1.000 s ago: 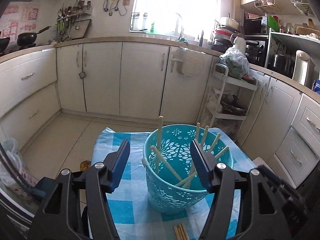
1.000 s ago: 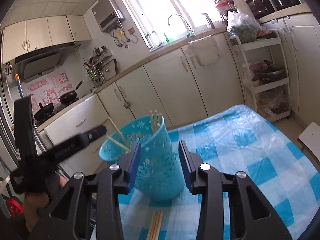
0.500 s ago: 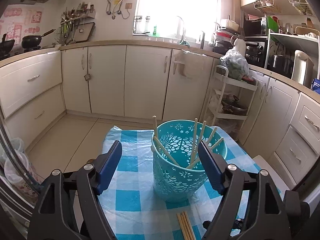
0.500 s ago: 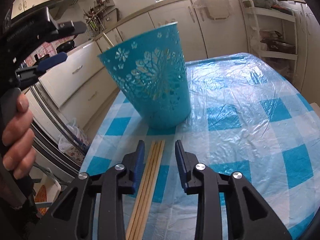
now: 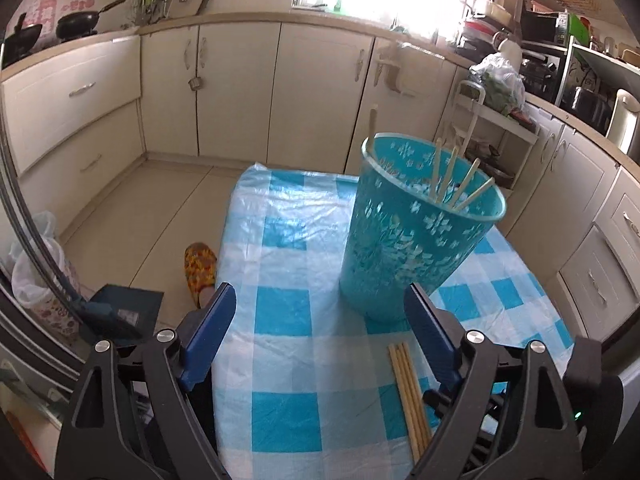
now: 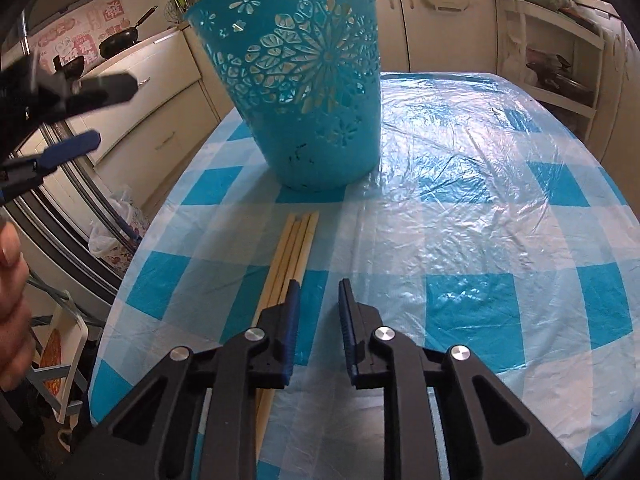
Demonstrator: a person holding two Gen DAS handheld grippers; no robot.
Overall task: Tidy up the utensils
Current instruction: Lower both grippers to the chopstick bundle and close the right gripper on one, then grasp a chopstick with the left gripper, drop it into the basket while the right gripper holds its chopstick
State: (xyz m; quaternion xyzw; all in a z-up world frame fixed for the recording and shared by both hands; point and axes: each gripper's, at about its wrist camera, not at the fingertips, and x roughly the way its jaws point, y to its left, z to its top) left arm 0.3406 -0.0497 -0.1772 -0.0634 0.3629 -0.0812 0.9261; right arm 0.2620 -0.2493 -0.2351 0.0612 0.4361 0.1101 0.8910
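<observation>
Loose chopsticks (image 6: pixel 294 248) flat on the desk (image 6: pixel 480 240), long axis toward the basket (image 6: pixel 304 80), just left of the right gripper (image 6: pixel 319 288); jaws closing, nothing between. Left gripper (image 5: pixel 320 312) farther off, jaws opening, empty.

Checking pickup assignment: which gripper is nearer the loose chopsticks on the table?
Right. The right gripper sits low beside the chopsticks, jaws closing, nothing between them. The left gripper hovers apart, opening.

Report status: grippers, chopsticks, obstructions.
Left gripper opening, empty. Right gripper closing, empty, beside loose chopsticks on tablecloth. Others already in basket. Nothing blocking.
</observation>
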